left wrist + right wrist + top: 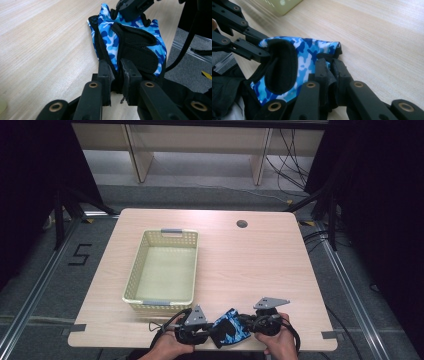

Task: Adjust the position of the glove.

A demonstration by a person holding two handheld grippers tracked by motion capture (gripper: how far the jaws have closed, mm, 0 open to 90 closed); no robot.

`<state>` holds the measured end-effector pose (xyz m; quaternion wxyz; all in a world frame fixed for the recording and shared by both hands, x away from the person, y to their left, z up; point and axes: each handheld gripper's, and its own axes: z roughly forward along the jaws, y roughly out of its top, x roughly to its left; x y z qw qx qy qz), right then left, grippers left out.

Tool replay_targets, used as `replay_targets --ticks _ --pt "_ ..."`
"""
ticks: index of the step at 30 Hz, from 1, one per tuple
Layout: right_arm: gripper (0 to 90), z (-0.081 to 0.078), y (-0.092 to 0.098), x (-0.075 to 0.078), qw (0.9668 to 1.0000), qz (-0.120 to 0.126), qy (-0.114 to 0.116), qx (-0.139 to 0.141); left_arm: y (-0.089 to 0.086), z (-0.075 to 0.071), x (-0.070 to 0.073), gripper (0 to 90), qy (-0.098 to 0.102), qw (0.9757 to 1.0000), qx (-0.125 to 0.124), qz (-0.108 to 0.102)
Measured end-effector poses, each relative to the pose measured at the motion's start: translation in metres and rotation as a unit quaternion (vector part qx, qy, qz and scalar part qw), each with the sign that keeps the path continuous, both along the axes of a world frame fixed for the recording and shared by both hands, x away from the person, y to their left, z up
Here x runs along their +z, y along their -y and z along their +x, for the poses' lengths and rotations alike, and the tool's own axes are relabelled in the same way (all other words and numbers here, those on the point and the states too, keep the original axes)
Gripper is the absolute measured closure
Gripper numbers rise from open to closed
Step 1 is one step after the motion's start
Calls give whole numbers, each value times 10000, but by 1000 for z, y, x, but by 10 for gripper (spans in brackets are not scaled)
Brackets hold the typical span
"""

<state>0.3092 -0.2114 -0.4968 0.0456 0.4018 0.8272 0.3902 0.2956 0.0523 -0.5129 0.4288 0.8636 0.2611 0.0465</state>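
Observation:
A blue camouflage glove (231, 326) with black patches is held up just above the table's front edge, stretched between my two grippers. My left gripper (209, 332) is shut on the glove's left end. In the left gripper view its jaws (116, 65) pinch the black hem of the glove (107, 37), and the right gripper (135, 8) grips the far end. My right gripper (246, 322) is shut on the glove's right end. In the right gripper view its jaws (329, 63) clamp a fold of the glove (307, 56), with the left gripper (249, 48) at the upper left.
A pale yellow slotted basket (134, 270) stands on the left half of the wooden table (260, 265), just behind my left hand. A round cable hole (242, 224) sits near the far edge. Both hands are at the table's near edge.

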Motion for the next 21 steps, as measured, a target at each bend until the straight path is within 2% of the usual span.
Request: replay_targets --ticks 1,4,6,9,10,11,12,13,14,15,16,17,18,19,20,21 --pt "845 -1 0 1 10000 33 9 18 0 -2 0 787 -54 9999 5 -92" --pt "847 -2 0 1 10000 70 34 5 -1 -2 3 792 8 10000 -2 -33" --pt "848 -3 1 3 10000 58 57 23 -1 -3 4 795 10 9999 -43 -127" --pt "848 -4 2 6 9998 178 75 1 -2 -2 8 796 77 9999 -81 -125" --pt "849 -4 2 6 9997 224 85 -33 -2 -3 9 796 31 9998 -27 -207" --pt "849 -3 3 6 9996 234 123 13 -2 -1 11 797 92 9997 -98 -224" --pt "849 -6 1 7 9993 355 -42 -68 -3 -2 12 797 53 9997 -17 -235" --pt "849 -4 3 8 9995 297 127 -48 -4 -1 12 797 83 9998 -79 -166" --pt "850 -4 3 8 9992 379 147 -47 -3 -2 12 798 25 9995 -53 -307" --pt "850 -5 3 10 9994 339 78 -43 -4 0 13 797 117 9995 -141 -258" --pt "850 -7 2 10 9991 416 0 -98 -5 0 15 798 127 9996 -153 -175" --pt "850 -6 3 11 9991 419 51 -57 -4 0 15 798 124 9994 -143 -288" --pt "850 -7 3 12 9991 419 45 -81 -4 0 17 798 89 9994 -128 -301" --pt "851 -6 3 11 9985 548 66 -51 -4 -1 17 797 11 9994 -86 -338" --pt "851 -7 5 14 9988 477 69 -91 -5 0 18 797 78 9994 -112 -317" --pt "851 -6 5 14 9984 530 162 -54 -5 0 19 798 121 9992 -152 -349"
